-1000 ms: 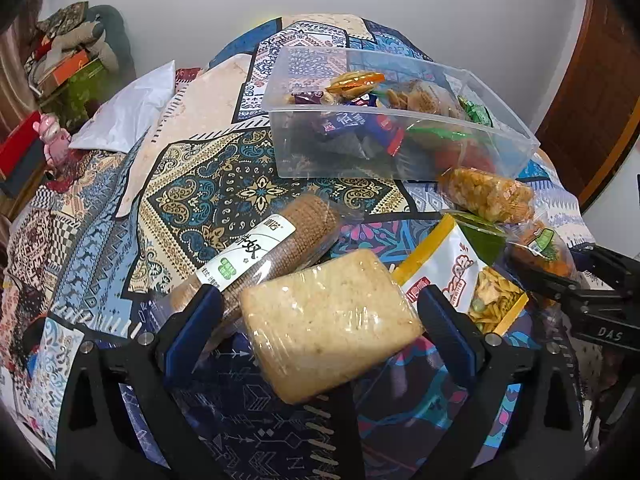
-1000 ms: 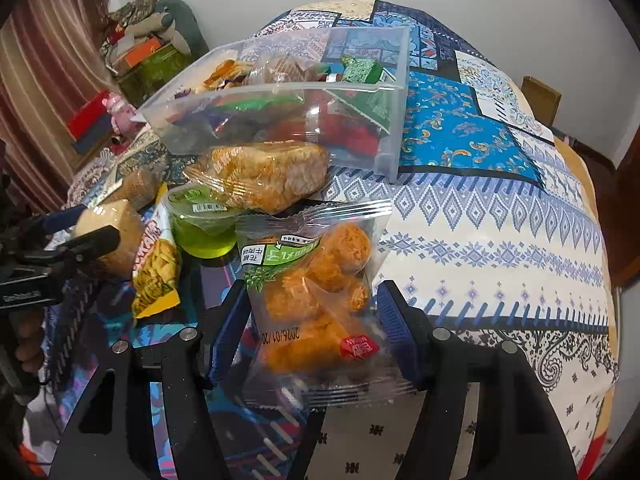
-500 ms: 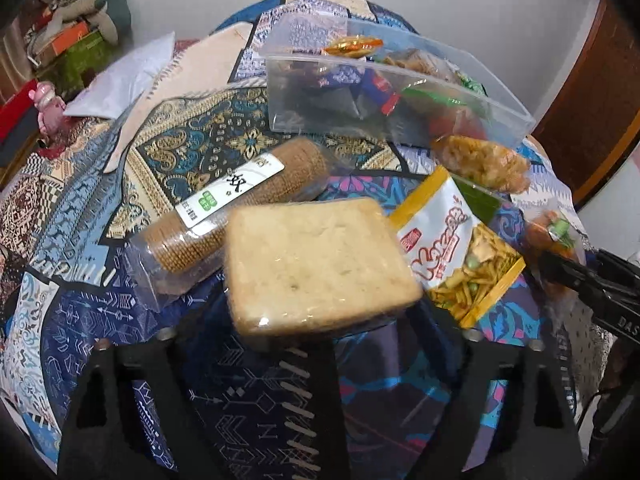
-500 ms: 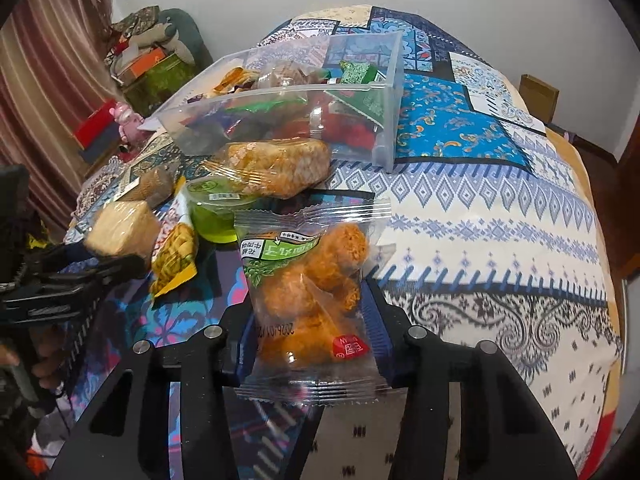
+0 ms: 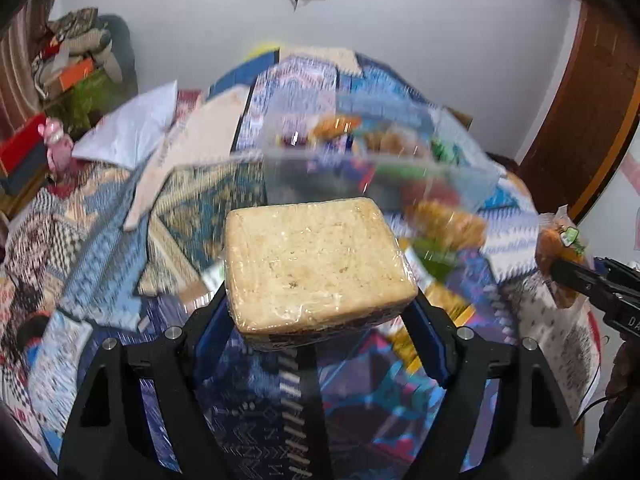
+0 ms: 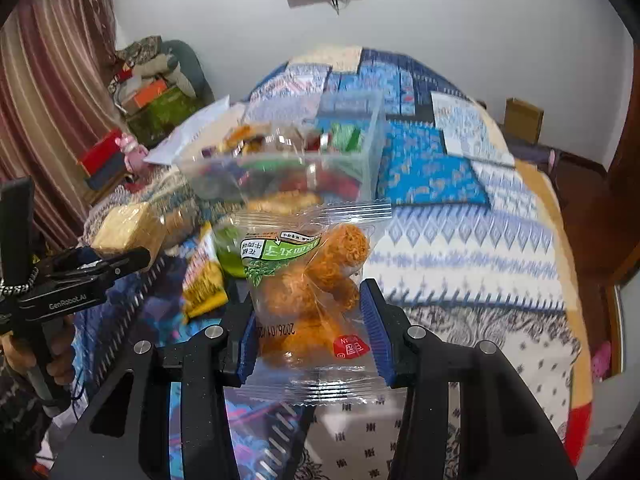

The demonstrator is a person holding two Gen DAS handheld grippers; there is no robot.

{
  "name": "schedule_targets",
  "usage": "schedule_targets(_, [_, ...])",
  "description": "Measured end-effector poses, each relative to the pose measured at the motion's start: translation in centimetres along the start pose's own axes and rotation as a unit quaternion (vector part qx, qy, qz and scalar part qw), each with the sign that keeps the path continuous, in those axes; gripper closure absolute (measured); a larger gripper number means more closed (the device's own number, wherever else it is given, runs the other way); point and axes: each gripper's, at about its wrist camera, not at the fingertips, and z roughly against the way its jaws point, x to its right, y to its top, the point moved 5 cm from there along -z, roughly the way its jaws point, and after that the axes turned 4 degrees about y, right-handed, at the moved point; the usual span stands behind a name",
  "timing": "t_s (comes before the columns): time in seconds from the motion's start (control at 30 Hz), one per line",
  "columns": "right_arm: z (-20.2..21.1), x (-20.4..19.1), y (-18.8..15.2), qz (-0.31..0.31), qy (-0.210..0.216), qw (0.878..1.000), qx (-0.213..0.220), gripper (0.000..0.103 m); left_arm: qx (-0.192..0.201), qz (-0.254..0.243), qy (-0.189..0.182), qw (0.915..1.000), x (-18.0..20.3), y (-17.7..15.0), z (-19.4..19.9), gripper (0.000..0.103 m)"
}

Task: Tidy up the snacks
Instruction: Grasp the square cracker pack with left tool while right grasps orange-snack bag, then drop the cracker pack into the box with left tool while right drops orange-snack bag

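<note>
My left gripper [image 5: 320, 312] holds a plastic-wrapped square cracker block [image 5: 316, 260] above the patterned bedspread; its jaws are closing, and both blue pads press the block's sides. My right gripper [image 6: 310, 320] is shut on a clear bag of orange fried snacks [image 6: 312, 280] with a green label, also lifted off the bed. Each view shows the other gripper: the left gripper [image 6: 120, 258] with its block [image 6: 124, 228] is on the left, the snack bag [image 5: 556, 248] at the right edge. Behind both stands a clear plastic bin [image 6: 372, 148] with several snacks in it, blurred in the left wrist view [image 5: 360, 156].
A yellow snack pouch [image 6: 206, 284], a green jelly cup [image 6: 230, 256] and an orange puffed pack [image 5: 448, 224] lie on the bedspread before the bin. A white pillow [image 5: 128, 128] and piled clutter [image 6: 156, 92] are at the left. A wooden door [image 5: 580, 120] stands right.
Both grippers closed on their snacks and rose off the bed. The cracker block left the long biscuit pack behind, and the orange snack bag now hangs clear of the bedspread.
</note>
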Motion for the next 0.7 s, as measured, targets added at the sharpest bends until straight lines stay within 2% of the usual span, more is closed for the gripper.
schedule_targets(0.3, [1.1, -1.1, 5.1, 0.014, 0.004, 0.998, 0.056, 0.060, 0.046, -0.004, -0.022, 0.9987, 0.8, 6.0, 1.5, 0.023])
schedule_targets(0.47, [0.8, -1.6, 7.8, 0.022, 0.004, 0.997, 0.079, 0.060, 0.065, -0.010, -0.022, 0.9976, 0.8, 8.9, 1.1, 0.023])
schedule_targets(0.7, [-0.7, -2.0, 11.3, 0.025, 0.007, 0.995, 0.097, 0.060, 0.059, -0.011, -0.020, 0.9980, 0.3, 11.8, -1.7, 0.023])
